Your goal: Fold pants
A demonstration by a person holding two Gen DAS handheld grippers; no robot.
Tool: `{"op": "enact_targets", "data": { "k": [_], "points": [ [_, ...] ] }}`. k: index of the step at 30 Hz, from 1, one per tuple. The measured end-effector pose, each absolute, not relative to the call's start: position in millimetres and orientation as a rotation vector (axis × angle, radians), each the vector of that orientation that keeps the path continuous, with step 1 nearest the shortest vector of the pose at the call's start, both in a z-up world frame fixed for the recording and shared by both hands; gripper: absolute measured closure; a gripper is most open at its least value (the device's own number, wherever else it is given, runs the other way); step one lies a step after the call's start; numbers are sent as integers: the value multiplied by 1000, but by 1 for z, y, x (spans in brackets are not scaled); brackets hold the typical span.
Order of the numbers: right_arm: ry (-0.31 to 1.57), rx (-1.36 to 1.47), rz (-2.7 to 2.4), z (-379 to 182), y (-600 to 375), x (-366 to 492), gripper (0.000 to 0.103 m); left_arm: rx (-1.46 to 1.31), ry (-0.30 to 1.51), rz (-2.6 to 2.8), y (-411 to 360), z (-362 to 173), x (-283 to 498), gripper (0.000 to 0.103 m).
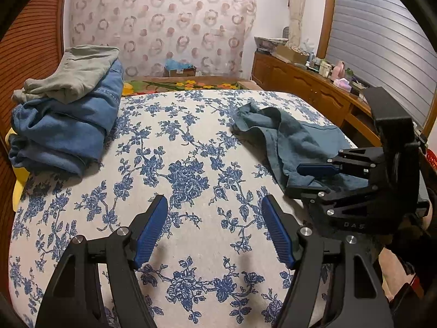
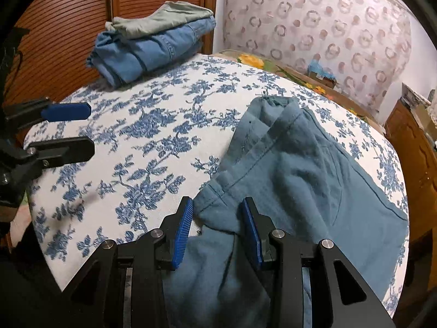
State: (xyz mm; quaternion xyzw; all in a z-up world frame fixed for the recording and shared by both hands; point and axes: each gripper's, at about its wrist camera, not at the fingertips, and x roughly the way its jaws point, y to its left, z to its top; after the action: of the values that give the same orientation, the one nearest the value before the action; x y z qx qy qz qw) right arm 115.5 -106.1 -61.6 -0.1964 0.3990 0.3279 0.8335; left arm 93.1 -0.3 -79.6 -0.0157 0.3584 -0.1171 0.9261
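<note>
Spreading across nearly everything we see is the bed (image 1: pixel 191 147), covered in a white cloth with blue flowers. Behind it hangs a pale curtain (image 1: pixel 164 22) printed with rings, and along the right wall runs a wooden sideboard (image 1: pixel 306 87) crowded with small items. At the bed's far left corner sits a stack of folded clothes: blue jeans (image 1: pixel 68 128) below, a grey-green garment (image 1: pixel 73 73) on top.

The teal pants (image 2: pixel 306 169) lie crumpled on the right side of the bed, well apart from that stack, with one end bunched toward the far edge and the rest trailing toward us.

Our right gripper (image 2: pixel 217 232) hangs over the near part of the pants, its jaws partly apart with a fold of the teal fabric bunched between them; the cloth touches both blue pads, though we cannot tell whether they truly pinch it. Our left gripper (image 1: pixel 214 229) hovers over bare floral cloth, its jaws spread wide with nothing between them.
</note>
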Motion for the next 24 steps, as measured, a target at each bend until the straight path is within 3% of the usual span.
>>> {"op": "enact_targets", "data": {
  "k": [2,3,4,7,24],
  "points": [
    [841,-420,694,-62,-104,116,64,-32,739,-241,-1,-82,94,31],
    [840,-420,694,-63,-103,117,69,-32,742,-241,-2,-82,94,31],
    [831,-424,684,-63,-103,116,82,-31,744,-243,-3,-83,94,31],
    [813,-385,682,-56,-109,117,93,-25,745,-250,-6,-84,93,31],
    [665,-224,613,-4,-157,116,97,0,760,-285,-23,-88,94,31]
  ]
}}
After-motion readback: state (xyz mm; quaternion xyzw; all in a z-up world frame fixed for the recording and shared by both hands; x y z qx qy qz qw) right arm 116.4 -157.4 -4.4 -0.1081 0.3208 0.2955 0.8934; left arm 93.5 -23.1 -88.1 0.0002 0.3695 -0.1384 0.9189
